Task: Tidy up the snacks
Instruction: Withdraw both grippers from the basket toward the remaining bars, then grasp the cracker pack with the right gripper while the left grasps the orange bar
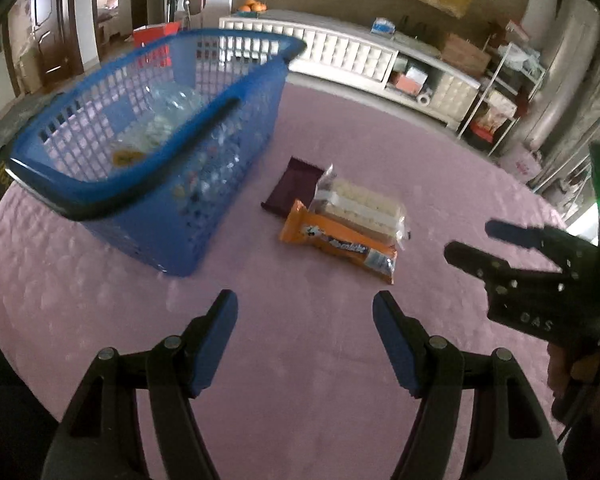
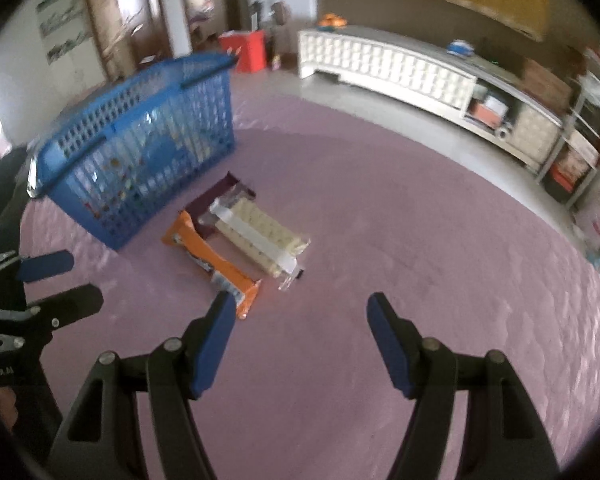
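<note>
Blue perforated plastic basket (image 1: 148, 136) with a dark handle stands at the left of the round desk under a pink quilted cloth (image 1: 300, 360). Clear crinkled wrappers and something yellowish lie inside it; contents blurred, not identifiable.

Just right of the basket, a cluster of three snacks on the cloth. Nearest the basket, a dark purple flat packet (image 1: 290, 190), apart from the basket wall. Against its right edge, a clear-wrapped pack of pale puffed bars (image 1: 360, 206). In front of both, touching them, an orange wrapped snack bar with blue lettering (image 1: 338, 242), lying aslant.

Left gripper (image 1: 305, 312): blue-padded fingers spread wide, nothing between them, held over bare cloth on the near side of the basket and the snacks.

Right gripper (image 2: 300, 312): fingers likewise spread, empty. In the right wrist view its left fingertip overlaps the near end of the orange bar; contact cannot be told. From the left wrist view it sits well right of the basket, beyond the snack cluster, fingers pointing toward it.

Behind the basket, a long white tufted cabinet (image 1: 340, 52) against the far wall.
</note>
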`<state>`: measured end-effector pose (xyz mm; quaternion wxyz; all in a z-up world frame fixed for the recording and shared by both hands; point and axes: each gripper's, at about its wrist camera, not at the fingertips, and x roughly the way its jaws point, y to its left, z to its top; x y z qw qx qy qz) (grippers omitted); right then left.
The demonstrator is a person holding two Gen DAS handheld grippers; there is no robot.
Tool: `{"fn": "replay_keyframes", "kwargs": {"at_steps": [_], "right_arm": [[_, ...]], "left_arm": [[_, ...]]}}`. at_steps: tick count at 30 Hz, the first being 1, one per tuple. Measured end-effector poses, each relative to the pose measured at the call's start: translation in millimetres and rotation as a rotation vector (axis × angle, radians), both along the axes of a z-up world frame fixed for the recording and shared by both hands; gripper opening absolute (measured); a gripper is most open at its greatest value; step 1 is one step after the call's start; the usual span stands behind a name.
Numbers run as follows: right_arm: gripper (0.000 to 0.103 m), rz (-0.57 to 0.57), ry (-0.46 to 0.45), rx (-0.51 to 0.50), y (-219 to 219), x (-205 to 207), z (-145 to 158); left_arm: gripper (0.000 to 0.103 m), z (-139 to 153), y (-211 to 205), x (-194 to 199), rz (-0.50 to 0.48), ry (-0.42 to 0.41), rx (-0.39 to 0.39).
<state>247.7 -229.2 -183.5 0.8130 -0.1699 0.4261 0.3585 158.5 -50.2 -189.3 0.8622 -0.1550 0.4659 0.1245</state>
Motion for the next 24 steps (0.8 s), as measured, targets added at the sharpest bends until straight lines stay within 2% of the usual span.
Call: {"fn": "replay_keyframes", "kwargs": {"at_steps": [6, 10, 16, 21, 24], "right_arm": [[0.072, 0.141, 0.014, -0.024, 25.9, 24.6, -24.2], [0.072, 0.224, -0.027, -0.075, 43.4, 29.9, -31.8], [0.072, 0.354, -0.031, -0.11, 58.9, 37.6, -36.6], [0.072, 0.441, -0.01, -0.149, 74.7, 39.7, -46.7], [0.072, 0.471, 0.033, -0.125, 83.9, 43.9, -51.1]], "left_arm": [[0.068, -17.0, -1.5, 18.9, 0.051, 0.012, 0.022], [0.068, -20.0, 2.3, 32.2, 0.048, 0.013, -0.012], [0.068, -25.2, -1.3, 40.1, 0.035, 0.018, 0.0], [0.068, -25.4, -0.9, 40.0, 0.022, 0.015, 0.013], [0.068, -26.7, -0.8, 42.4, 0.016, 0.014, 0.025]]}}
